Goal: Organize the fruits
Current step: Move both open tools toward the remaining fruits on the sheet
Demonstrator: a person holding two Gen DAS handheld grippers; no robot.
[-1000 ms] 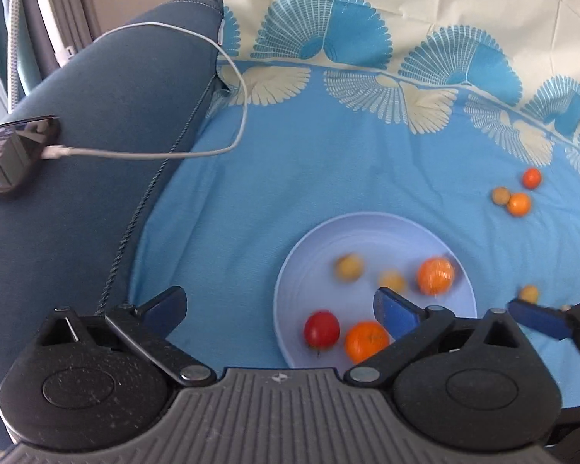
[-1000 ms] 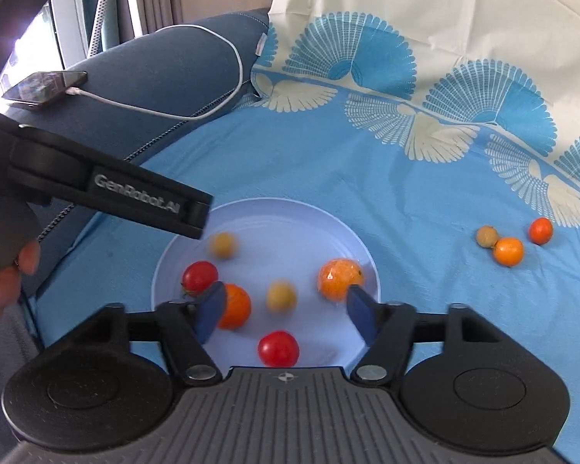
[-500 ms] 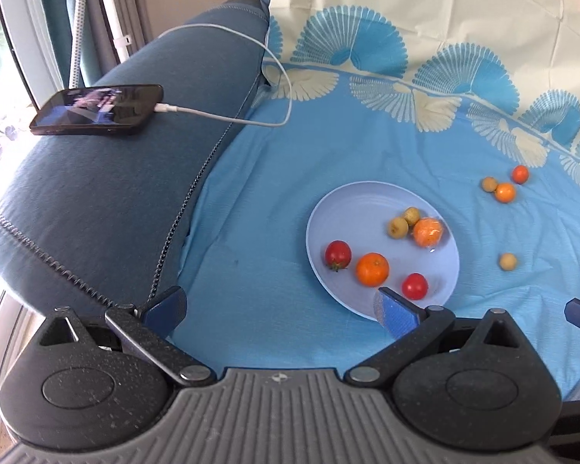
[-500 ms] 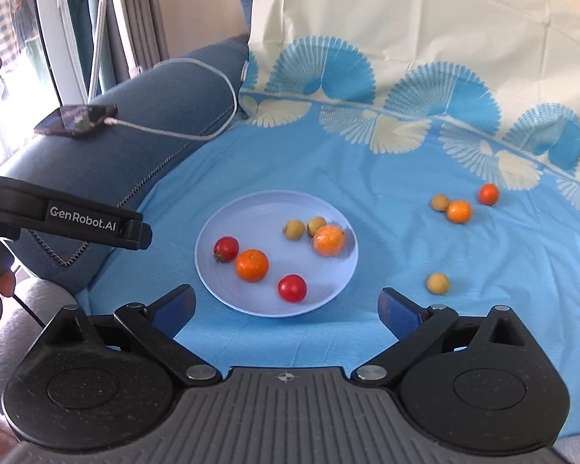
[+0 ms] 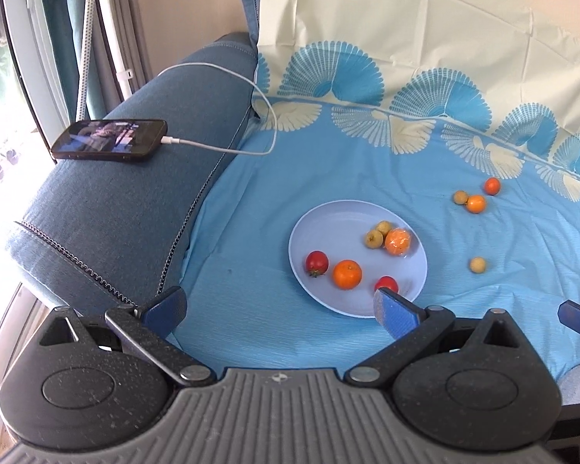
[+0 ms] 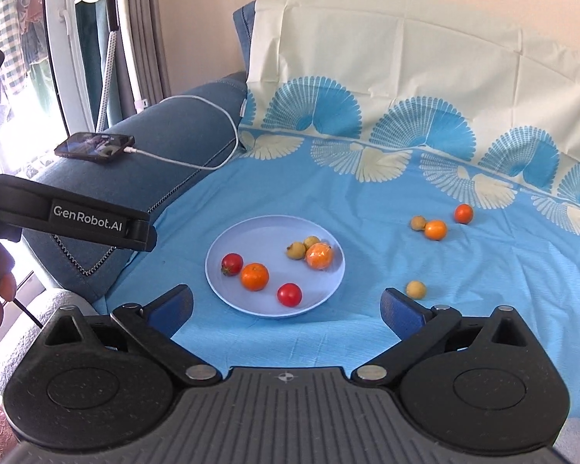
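Holding my left gripper [image 5: 278, 307] and right gripper [image 6: 288, 307] spread wide, both empty (the right's jaws just finished opening), I see six fruits on the round pale-blue plate [image 6: 251, 232]; four small fruits [image 6: 435, 230] lie farther right on the blue cloth [image 6: 328, 193].

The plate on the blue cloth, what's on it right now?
The plate holds two red tomatoes, an orange, a plastic-wrapped orange and two small yellowish fruits. Nothing covers them.

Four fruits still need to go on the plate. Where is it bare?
The plate's rear-left half is bare, behind the tomato and orange. Its right side is crowded by two yellow fruits and a wrapped orange. A second tomato sits at the front.
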